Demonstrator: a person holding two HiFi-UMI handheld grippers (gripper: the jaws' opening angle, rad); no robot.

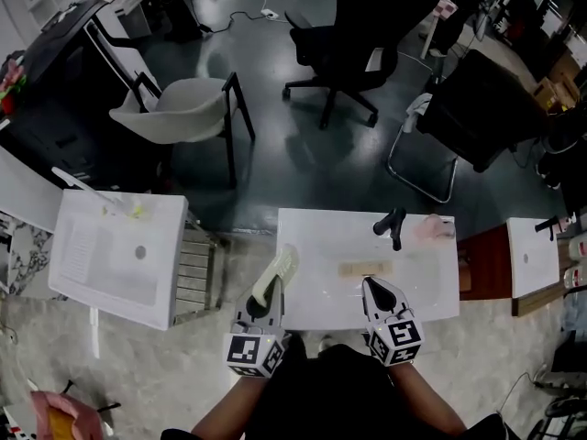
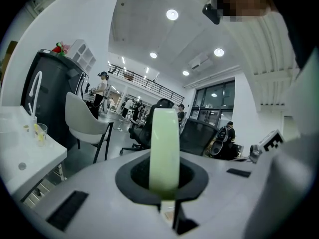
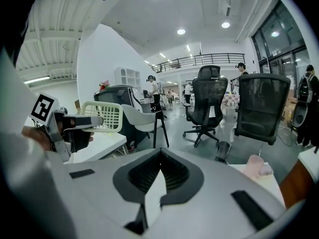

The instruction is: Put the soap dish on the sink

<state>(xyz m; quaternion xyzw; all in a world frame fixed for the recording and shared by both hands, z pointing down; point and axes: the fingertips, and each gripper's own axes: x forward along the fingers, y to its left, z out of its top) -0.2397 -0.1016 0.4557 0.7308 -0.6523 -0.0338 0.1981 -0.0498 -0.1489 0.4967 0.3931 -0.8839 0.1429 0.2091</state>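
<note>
— Jaws status, quick?

— My left gripper (image 2: 164, 178) is clamped tight on the soap dish (image 2: 164, 138), pads on its near end. The dish stands on edge, slatted face turned twd my right gripper (image 3: 159, 154). That one's closed up, nothing btwn the jaws.

— Where's the dish rn?

— In the air, over the near left corner of the white worktop (image 1: 321, 310) in front of me. Long axis runs straight out from the jaws, away from me, tipped a bit right.

— And the sink?

— The white sink (image 1: 83, 273) w/ the drain (image 1: 140, 252) is off to my left, well apart from the dish. A slatted rack (image 1: 197, 269) sits btwn its right edge and the worktop's left edge. My left hand's far nearer, so I'd judge it a left-arm job; the right just keeps clear.

— Room to land?

— The sink's far edge carries a white tap (image 2: 34, 91) and a clear cup (image 2: 40, 132). The near part looks bare, so prob. swing left, roll the dish flat, set it down there. The worktop also has a black tap (image 1: 392, 225) and a pink thing (image 1: 431, 228) at its far edge, and a tan strip (image 1: 362, 269) mid-top, so I can't rule out that it's the sink meant. A grey chair (image 1: 179, 108) stands beyond the sink, not in the path.
</note>
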